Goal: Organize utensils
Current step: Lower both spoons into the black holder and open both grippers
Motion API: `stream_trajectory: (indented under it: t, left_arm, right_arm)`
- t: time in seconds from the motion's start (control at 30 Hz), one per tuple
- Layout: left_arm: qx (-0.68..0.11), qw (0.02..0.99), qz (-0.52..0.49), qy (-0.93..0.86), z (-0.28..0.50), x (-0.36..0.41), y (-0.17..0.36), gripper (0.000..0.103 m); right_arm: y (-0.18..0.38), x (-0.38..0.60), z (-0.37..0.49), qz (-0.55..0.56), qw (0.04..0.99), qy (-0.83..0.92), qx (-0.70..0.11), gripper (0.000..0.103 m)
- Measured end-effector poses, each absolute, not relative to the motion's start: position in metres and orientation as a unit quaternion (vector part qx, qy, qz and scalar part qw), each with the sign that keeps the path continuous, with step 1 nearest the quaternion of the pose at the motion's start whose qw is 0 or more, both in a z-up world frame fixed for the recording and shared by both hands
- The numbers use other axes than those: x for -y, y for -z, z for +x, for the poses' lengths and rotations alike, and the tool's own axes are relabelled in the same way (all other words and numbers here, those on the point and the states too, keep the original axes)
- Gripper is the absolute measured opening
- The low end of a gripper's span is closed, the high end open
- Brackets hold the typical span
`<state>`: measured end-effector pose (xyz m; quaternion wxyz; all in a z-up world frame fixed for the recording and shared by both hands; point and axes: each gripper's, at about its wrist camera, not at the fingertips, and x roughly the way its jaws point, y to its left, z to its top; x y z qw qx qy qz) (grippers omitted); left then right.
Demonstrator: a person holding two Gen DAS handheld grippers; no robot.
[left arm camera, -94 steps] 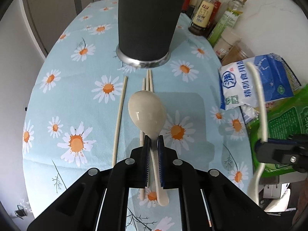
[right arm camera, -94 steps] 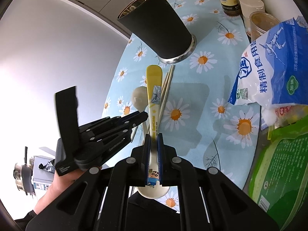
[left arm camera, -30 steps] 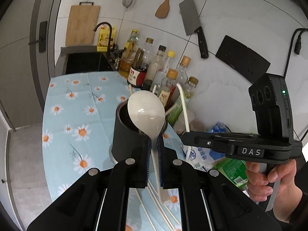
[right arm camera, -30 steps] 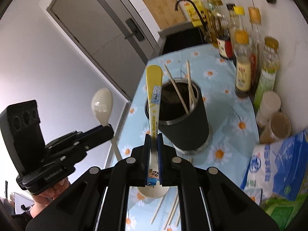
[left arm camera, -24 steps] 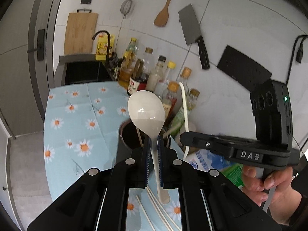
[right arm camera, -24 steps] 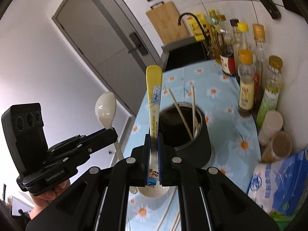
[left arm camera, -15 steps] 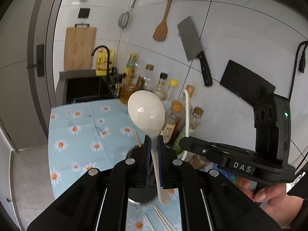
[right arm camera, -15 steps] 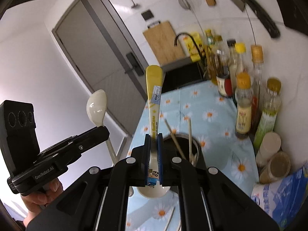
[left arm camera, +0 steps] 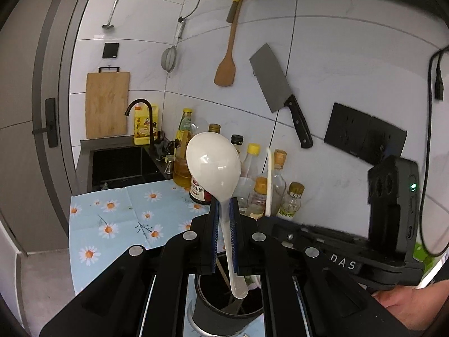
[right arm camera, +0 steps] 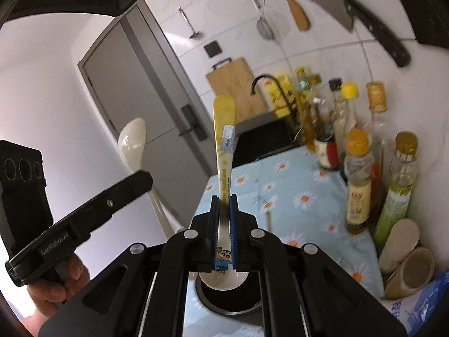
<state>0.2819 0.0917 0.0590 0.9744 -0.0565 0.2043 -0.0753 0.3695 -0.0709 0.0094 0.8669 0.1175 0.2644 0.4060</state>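
Observation:
My left gripper (left arm camera: 224, 216) is shut on the handle of a white spoon (left arm camera: 213, 165), bowl up. The handle's end hangs over the mouth of the black utensil holder (left arm camera: 207, 313) at the bottom of the left wrist view. My right gripper (right arm camera: 224, 213) is shut on a yellow-handled cartoon spoon (right arm camera: 224, 140), handle up. Its white bowl sits just above the holder's opening (right arm camera: 233, 306). Each gripper shows in the other's view: the right gripper (left arm camera: 336, 252) to the right, the left gripper (right arm camera: 92, 213) to the left with the white spoon (right arm camera: 133, 143).
Several sauce bottles (right arm camera: 357, 185) and two jars (right arm camera: 412, 269) line the tiled wall on the right of the daisy tablecloth (left arm camera: 118, 219). A sink (left arm camera: 123, 165) lies beyond. A cleaver (left arm camera: 277, 90), a wooden spatula (left arm camera: 226, 67) and a cutting board (left arm camera: 106, 104) hang on the wall. A blue bag (right arm camera: 418, 317) lies at the lower right.
Both grippers rose from the table and tilted upward, still shut on their spoons. The holder slid from ahead of the fingers to underneath them.

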Motion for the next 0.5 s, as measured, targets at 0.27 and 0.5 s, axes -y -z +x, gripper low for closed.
stream_trajectory:
  t: [0.27,0.5]
  left_arm:
    - [-0.205,0.974,-0.043,0.085,0.285,-0.086,-0.023,0.007]
    - [-0.243,0.965,-0.045,0.088,0.289,-0.084,-0.005,0.009]
  right_arm:
    - [0.008,0.063,0.365,0.096,0.881,-0.395,-0.242,0.008]
    - [0.024,0.064,0.373,0.106,0.869,-0.391,-0.283,0.009]
